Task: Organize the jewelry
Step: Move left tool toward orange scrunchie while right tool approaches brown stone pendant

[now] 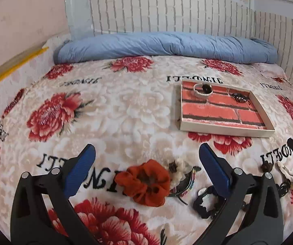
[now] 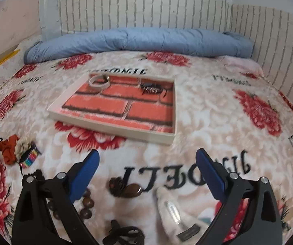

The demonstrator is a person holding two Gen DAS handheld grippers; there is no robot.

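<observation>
Both tools are held wide open and empty over the bed (image 1: 126, 106): left tool (image 1: 146, 159) above the orange scrunchie (image 1: 146, 183), right tool (image 2: 147, 163) above a brown clip (image 2: 126, 187).

plush fleecy bedspread (image 1: 126, 110), crinkled cloth scrunchie (image 1: 146, 183), glossy brown beads (image 2: 86, 206) (maybe wood), matt brick-print tray (image 2: 113, 132)

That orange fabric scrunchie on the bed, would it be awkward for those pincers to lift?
Probably not. The orange scrunchie looks like gathered cloth, so likely soft, light and squashy. It lies crumpled on the plush blanket, so it is unlikely to roll.
</observation>
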